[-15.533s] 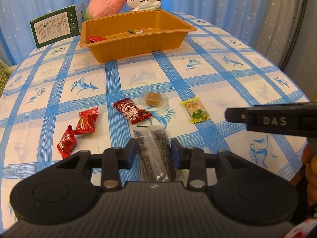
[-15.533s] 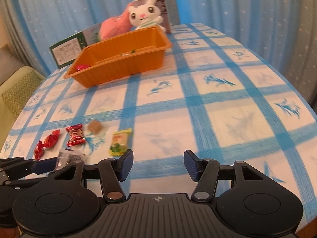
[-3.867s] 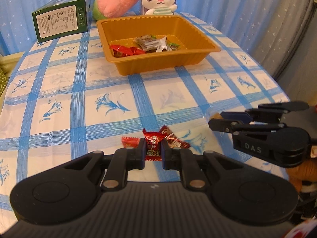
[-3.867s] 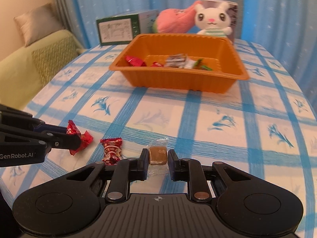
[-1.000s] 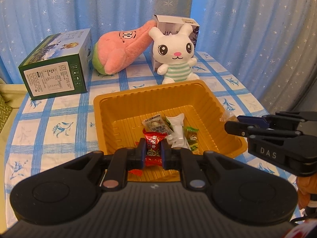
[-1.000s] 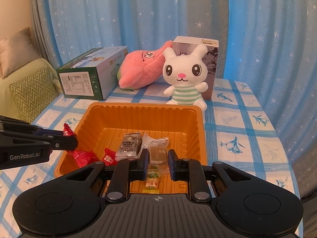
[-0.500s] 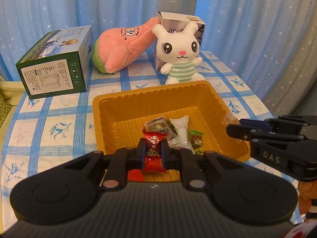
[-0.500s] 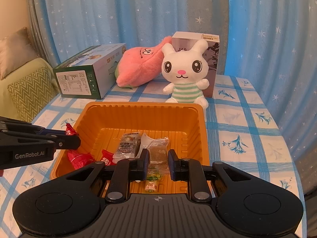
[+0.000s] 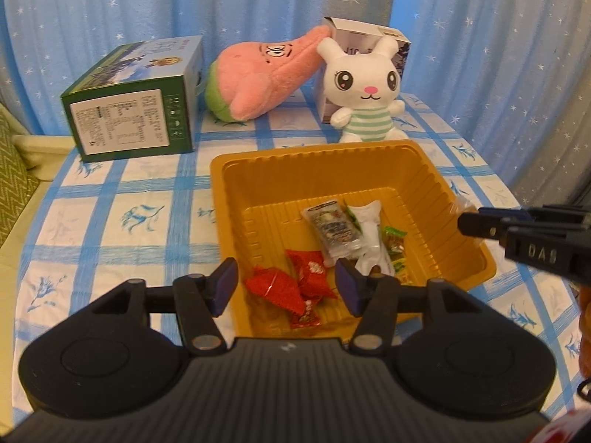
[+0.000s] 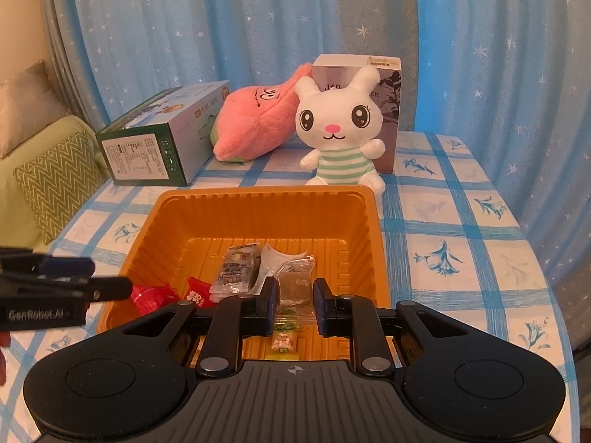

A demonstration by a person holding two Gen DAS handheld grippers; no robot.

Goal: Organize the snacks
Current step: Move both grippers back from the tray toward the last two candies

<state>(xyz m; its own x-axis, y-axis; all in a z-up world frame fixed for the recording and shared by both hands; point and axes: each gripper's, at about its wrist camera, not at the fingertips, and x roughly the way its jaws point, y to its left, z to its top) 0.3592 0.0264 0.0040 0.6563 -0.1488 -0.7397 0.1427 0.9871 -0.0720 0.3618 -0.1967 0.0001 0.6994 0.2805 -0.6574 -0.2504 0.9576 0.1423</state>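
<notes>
While the left hand-held gripper [image 9: 286,288] opens above the tray [image 9: 314,155], the right [image 10: 294,304] apparently pinches a brown candy [image 10: 294,284].

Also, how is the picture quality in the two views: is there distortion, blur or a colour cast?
Left wrist view: strong fisheye bending, the table edge curves and the corners go black; warm cast; the snacks in the orange tray look a little soft. Right wrist view: the same bending on the curtain; the white rabbit toy is fairly sharp; no hard glare, soft shadows only.
</notes>
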